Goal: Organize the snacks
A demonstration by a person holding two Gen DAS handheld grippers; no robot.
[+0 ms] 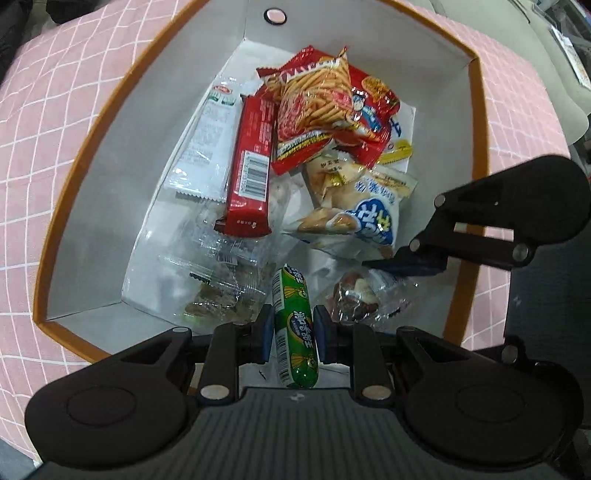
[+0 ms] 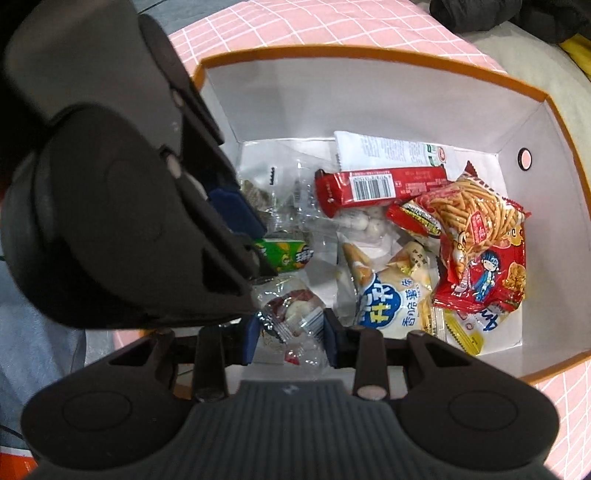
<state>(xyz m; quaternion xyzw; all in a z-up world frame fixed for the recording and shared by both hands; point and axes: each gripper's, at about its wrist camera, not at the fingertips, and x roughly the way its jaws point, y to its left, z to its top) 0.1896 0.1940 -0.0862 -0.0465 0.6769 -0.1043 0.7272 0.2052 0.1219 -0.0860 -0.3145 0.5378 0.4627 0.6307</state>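
An orange-rimmed white box (image 1: pixel 96 192) holds several snacks: a red bar (image 1: pixel 249 170), a red bag of sticks (image 1: pixel 317 99), a white-blue chip bag (image 1: pixel 362 218) and clear packets (image 1: pixel 221 288). My left gripper (image 1: pixel 293 330) is shut on a green sausage stick (image 1: pixel 293 325) and holds it over the box's near edge. My right gripper (image 2: pixel 290 334) is shut on a clear packet of nuts (image 2: pixel 290 317), just inside the box (image 2: pixel 369 96). The left gripper (image 2: pixel 236 218) shows at left in the right wrist view, with the green stick (image 2: pixel 286 254) in it. The right gripper's finger (image 1: pixel 406 264) shows in the left wrist view.
The box sits on a pink checked cloth (image 1: pixel 48 122). A round hole (image 1: pixel 275 15) is in the box's far wall. A beige surface (image 2: pixel 535 70) lies beyond the cloth. The two grippers are close together over the box's near corner.
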